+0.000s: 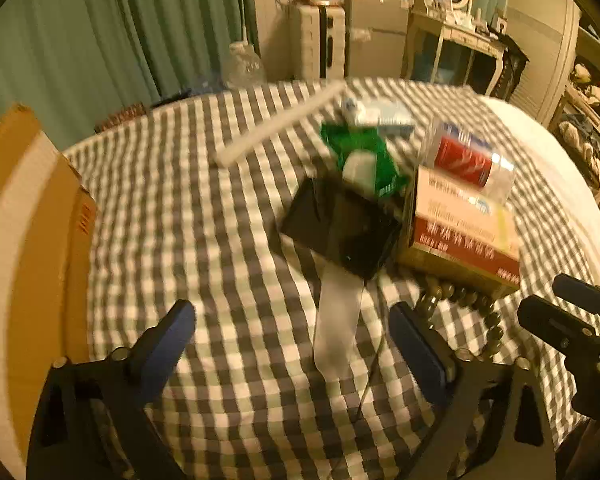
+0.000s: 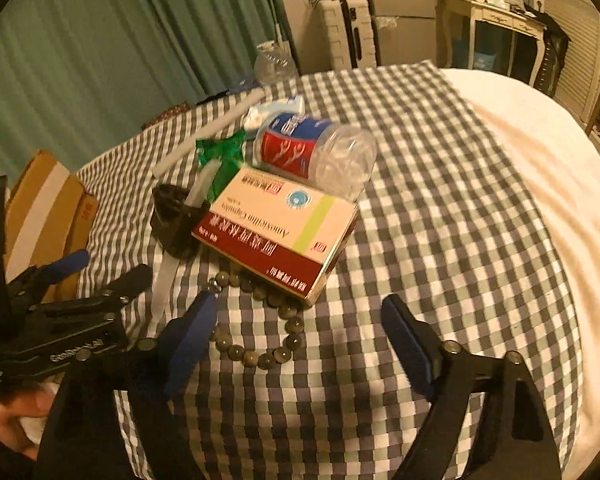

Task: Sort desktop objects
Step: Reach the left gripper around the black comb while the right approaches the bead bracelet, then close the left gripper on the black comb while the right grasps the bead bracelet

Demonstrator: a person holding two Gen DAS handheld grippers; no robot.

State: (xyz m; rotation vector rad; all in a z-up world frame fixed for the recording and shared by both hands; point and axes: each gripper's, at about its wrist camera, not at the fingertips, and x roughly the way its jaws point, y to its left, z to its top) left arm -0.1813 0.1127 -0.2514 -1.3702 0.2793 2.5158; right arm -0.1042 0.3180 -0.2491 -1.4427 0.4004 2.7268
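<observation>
Surface: grey-and-white checked cloth (image 2: 440, 208) over a rounded top; everything sits in one heap toward upper centre of both views. Looks dumped together, unsorted.

Heap core: flat red-and-cream cardboard medicine box (image 2: 278, 234) lies label up, one end propped on the clutter behind, so it tilts.

On top: clear plastic jar w/ red-and-blue label (image 2: 312, 150) on its side, touching box's far edge. Prob rolled there; would roll again if box is pulled.

Beads: loop of grey-green stone beads (image 2: 260, 328), part tucked under box's near corner, rest loose on cloth. Nearest thing to R jaws.

Black item: glossy black box-shaped object (image 1: 340, 228), centre of L view, w/ pale strap or ribbon (image 1: 336, 332) running from under it toward lens. What it is: can't tell, blurred.

Behind: crumpled green foil wrapper (image 1: 364, 156), long white stick (image 1: 280, 124), small blue-white pack at far end.

Side: brown cardboard carton w/ white tape (image 1: 24, 240), left edge of L view. Poss. the sorting bin, a guess only.

L gripper (image 1: 292, 340): jaws spread wide, nothing between but the strap lying on cloth below; not gripped.

R gripper (image 2: 298, 344): jaws apart, bead loop under the gap, pads off it, holding nothing.

Aim: both angled down at heap's near edge, likely lining up first picks: L for strap/black item, R for beads.

Progress: nothing sorted yet.
</observation>
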